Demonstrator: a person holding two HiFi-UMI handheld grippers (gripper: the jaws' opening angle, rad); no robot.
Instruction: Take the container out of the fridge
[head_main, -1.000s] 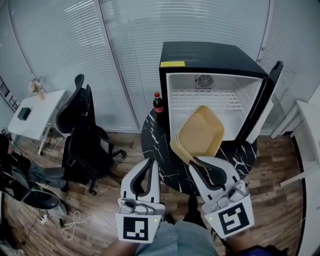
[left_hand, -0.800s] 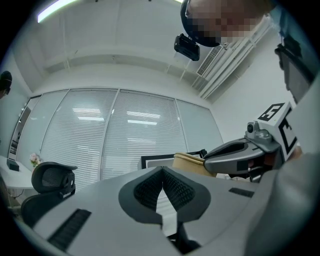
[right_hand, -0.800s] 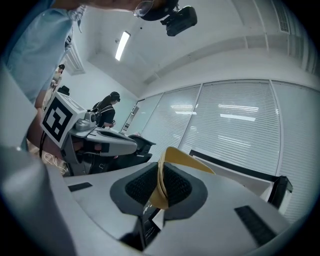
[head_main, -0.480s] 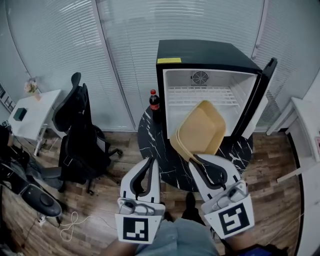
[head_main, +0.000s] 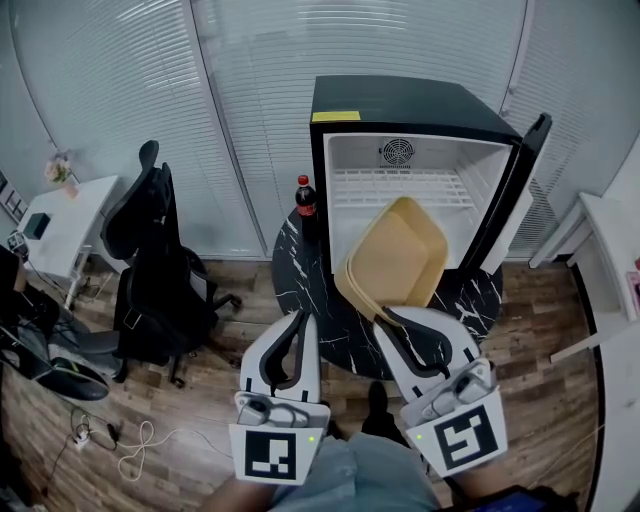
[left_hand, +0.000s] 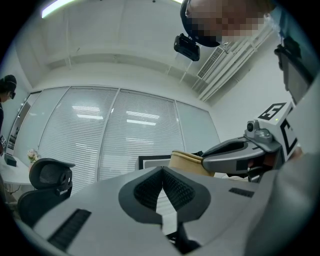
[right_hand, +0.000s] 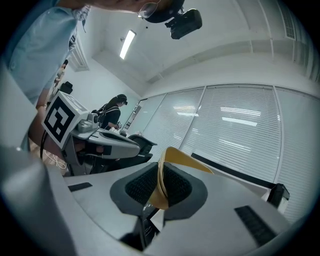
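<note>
Fridge on table w/ bottle at its L, container in front, chair further L.

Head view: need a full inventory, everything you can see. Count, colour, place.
fridge: 1, black outside and white inside, on the table, door open to the right
container: 1, tan, tilted in front of the fridge opening, above the table
bottle: 1, dark with a red cap, upright on the table left of the fridge
table: 1, round, black marble pattern, centre
chair: at least 1, black, left of the table
desk: 1, white, far left
cable: 1, white, on the wood floor, lower left
left gripper: 1, grey, lower centre, shut and holding nothing
right gripper: 1, grey, lower right, shut on the container's rim
</note>
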